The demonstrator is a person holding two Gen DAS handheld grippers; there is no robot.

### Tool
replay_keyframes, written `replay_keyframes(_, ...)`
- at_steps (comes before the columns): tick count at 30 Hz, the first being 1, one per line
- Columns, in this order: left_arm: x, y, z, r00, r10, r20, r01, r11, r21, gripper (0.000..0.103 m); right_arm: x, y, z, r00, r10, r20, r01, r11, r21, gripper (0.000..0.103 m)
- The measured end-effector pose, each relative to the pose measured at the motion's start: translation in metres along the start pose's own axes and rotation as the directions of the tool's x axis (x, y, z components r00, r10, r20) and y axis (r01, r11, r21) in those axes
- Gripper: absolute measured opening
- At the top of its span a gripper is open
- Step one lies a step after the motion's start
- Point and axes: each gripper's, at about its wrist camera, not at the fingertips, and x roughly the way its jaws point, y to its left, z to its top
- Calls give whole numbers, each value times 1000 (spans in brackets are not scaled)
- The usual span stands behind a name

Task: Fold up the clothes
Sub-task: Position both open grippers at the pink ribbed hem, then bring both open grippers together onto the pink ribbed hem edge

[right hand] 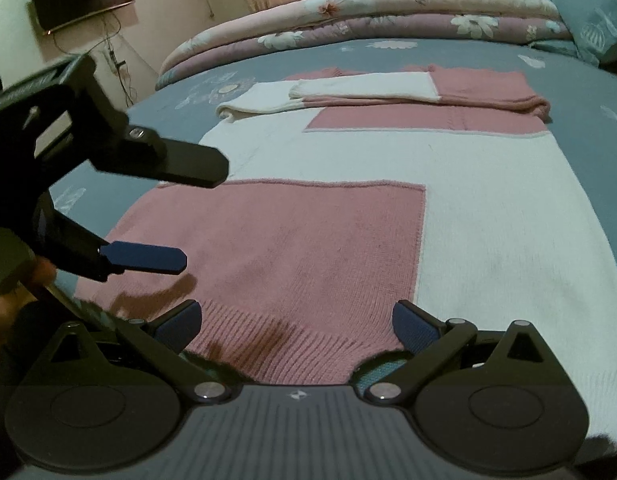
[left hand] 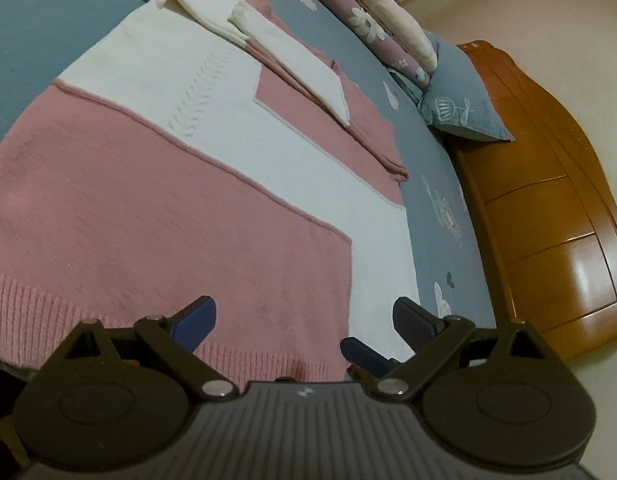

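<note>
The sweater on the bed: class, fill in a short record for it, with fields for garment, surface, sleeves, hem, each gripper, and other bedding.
garment: pink and white knit sweater, lying flat
surface: blue floral bedsheet
sleeves: both folded across the upper body
hem: ribbed pink edge, nearest the grippers
left gripper: open, above the hem
right gripper: open, above the hem
other bedding: rolled floral quilt and a blue pillow

Both wrist views sit low at the near hem of the sweater (left hand: pixel 180 208), facing far across the bed (right hand: pixel 580 92); the right view also catches the left gripper (right hand: pixel 196 216).
</note>
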Motion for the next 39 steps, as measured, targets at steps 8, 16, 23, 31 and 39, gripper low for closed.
replay_keyframes(8,-2,-4,-2,999,37,3,-38,999,36,95,5,19,-9,996,-86,6,86,985,-147,103)
replay_keyframes(16,-18,-16,7,995,96,19,-97,983,157,95,-9,14,-1,997,-59,54,64,993,-97,103)
replay_keyframes(23,-72,-19,57,997,64,31,-70,949,308,95,-23,58,9,981,-11,194,79,935,-345,102)
replay_keyframes(31,-127,-3,76,957,110,270,-236,837,494,95,18,121,9,982,158,102,-73,819,-570,84)
replay_keyframes(39,-141,23,75,937,156,313,-330,694,640,95,43,158,3,970,240,-31,-197,709,-677,80)
